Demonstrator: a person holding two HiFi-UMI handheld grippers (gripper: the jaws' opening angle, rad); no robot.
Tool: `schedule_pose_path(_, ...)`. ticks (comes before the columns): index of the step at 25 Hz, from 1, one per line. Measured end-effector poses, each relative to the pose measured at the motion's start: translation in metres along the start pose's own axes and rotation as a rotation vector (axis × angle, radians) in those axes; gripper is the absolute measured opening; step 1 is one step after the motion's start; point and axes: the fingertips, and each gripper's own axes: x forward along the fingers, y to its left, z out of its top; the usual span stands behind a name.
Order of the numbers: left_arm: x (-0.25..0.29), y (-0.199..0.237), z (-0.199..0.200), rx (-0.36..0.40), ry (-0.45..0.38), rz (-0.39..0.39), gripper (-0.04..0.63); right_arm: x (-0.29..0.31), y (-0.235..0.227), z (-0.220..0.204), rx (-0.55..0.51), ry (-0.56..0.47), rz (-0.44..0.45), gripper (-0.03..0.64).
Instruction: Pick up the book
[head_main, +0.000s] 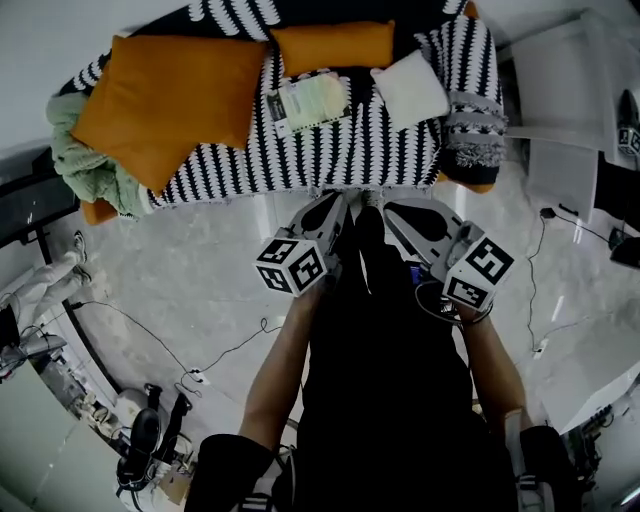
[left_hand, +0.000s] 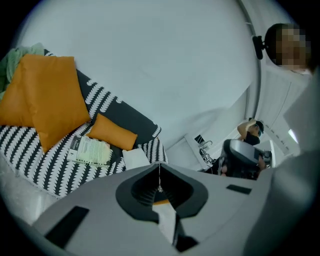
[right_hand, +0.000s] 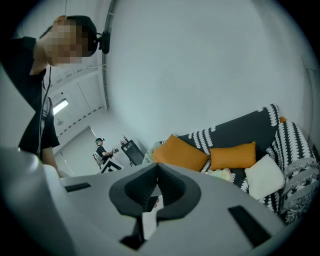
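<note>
A sofa (head_main: 330, 150) with a black-and-white patterned cover stands at the top of the head view. The book (head_main: 310, 100), pale green with a dark strip along one edge, lies flat on the seat. It sits just below a small orange cushion (head_main: 333, 45), with a large orange cushion (head_main: 165, 100) to its left and a white cushion (head_main: 410, 88) to its right. A green blanket (head_main: 85, 165) is bunched at the sofa's left end.

The person's bare forearms reach forward over a pale marble floor (head_main: 180, 270) crossed by thin cables. The left gripper (head_main: 338, 200) and right gripper (head_main: 392, 207) hover side by side near the sofa's front edge, both apart from the book. In the left gripper view its jaws are pressed together with nothing between them, and the book (left_hand: 91, 150) lies well off to the left. In the right gripper view those jaws also meet, empty, with the book (right_hand: 220, 174) off to the right, between the cushions.
</note>
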Motion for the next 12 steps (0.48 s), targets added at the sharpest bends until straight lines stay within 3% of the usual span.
schedule_pose_path(6, 0.037, 0.062, -0.001, -0.105, -0.049, 0.027, 0.015, 0.029, -0.020, -0.016, 0.037, 0.035, -0.021, 0.017)
schedule_pose_path(12, 0.067, 0.127, -0.022, -0.126, -0.027, 0.071, 0.018, 0.065, -0.040, -0.039, 0.079, 0.082, -0.034, 0.017)
